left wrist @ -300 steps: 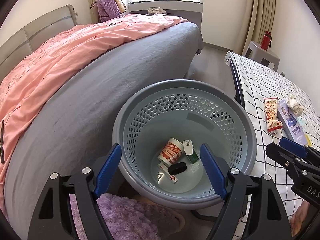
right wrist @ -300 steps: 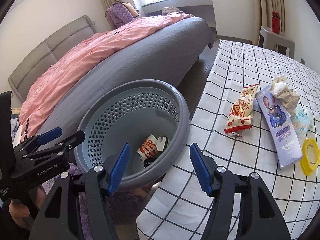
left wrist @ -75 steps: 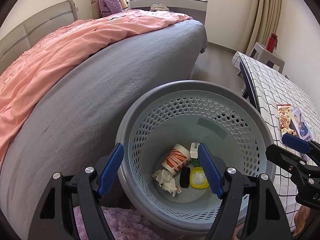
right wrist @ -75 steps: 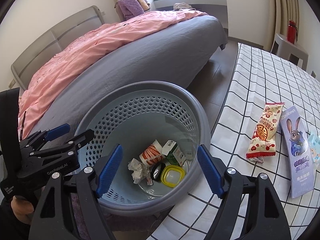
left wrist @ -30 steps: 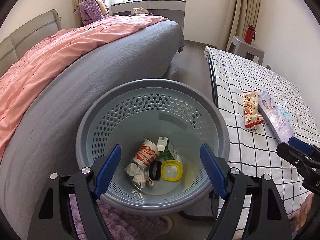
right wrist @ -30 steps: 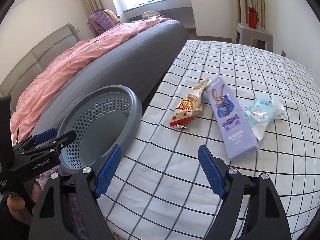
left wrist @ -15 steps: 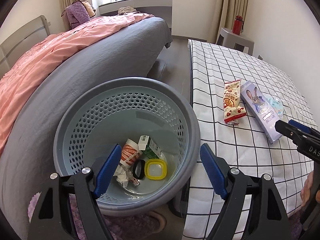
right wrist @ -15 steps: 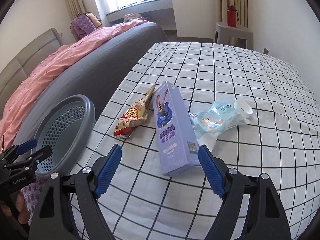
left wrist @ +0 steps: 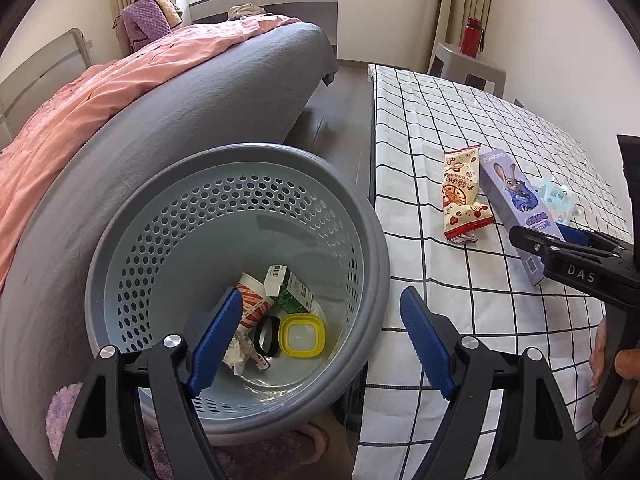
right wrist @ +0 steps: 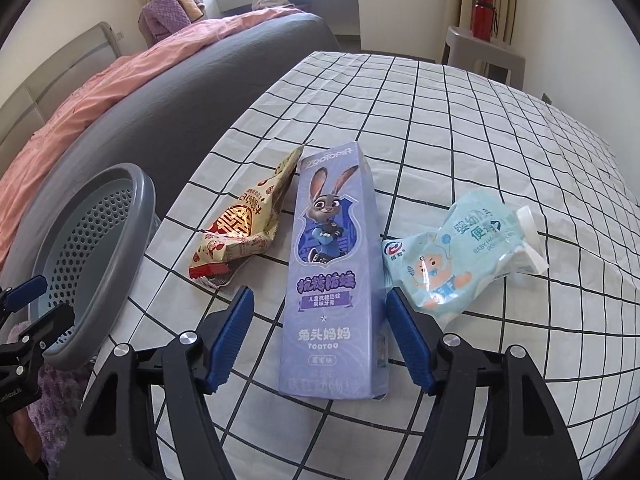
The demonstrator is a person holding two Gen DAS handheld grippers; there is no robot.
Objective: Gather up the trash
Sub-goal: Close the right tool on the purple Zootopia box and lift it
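Purple card, the box (right wrist: 335, 264) looks light, stiff along its edges and likely hollow, so it should crush only if squeezed hard across its broad face. It lies flat on the checked cloth (right wrist: 460, 120), long axis pointing away from the right gripper (right wrist: 320, 338), well apart from the basket (right wrist: 94, 240) at the cloth's edge. Left of the box, touching or nearly so, is the snack bag (right wrist: 240, 228): thin film, crinkly, slippery. Right of the box, just beside it, is the blue pouch (right wrist: 452, 256), soft and floppy with a hard white spout. My judgement is that the box's narrow sides near its close end give the best hold, since the smooth print could slip under a loose pinch.

The right gripper hangs low over the box's near end, jaws spread wide with one pad on either side, touching nothing. The left gripper (left wrist: 320, 340) hovers above the basket's rim, equally spread and empty; below it sit a cup (left wrist: 254, 306), carton (left wrist: 288, 288) and yellow lid (left wrist: 302, 336).
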